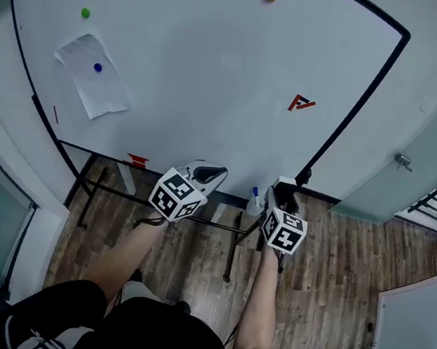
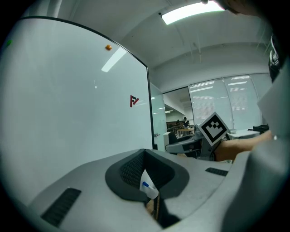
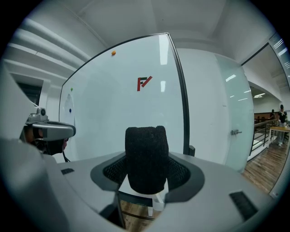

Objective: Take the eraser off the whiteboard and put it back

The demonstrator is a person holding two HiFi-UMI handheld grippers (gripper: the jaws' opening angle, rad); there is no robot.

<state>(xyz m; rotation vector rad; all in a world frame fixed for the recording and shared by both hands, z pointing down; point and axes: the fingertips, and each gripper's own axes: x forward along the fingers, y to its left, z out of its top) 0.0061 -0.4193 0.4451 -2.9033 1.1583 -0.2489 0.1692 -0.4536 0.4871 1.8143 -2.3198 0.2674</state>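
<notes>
Eraser (image 3: pixel 146 149), black and felt-faced, is clamped between the jaws of my right claw (image 3: pixel 146 168). I hold it clear of the whiteboard (image 1: pixel 217 73), near the board's lower right corner. So the taking-off looks done. What is left, I judge, is pressing it back onto the board and letting go. My left claw (image 1: pixel 206 174) is closed on nothing, beside the right, before the board's bottom edge.
</notes>
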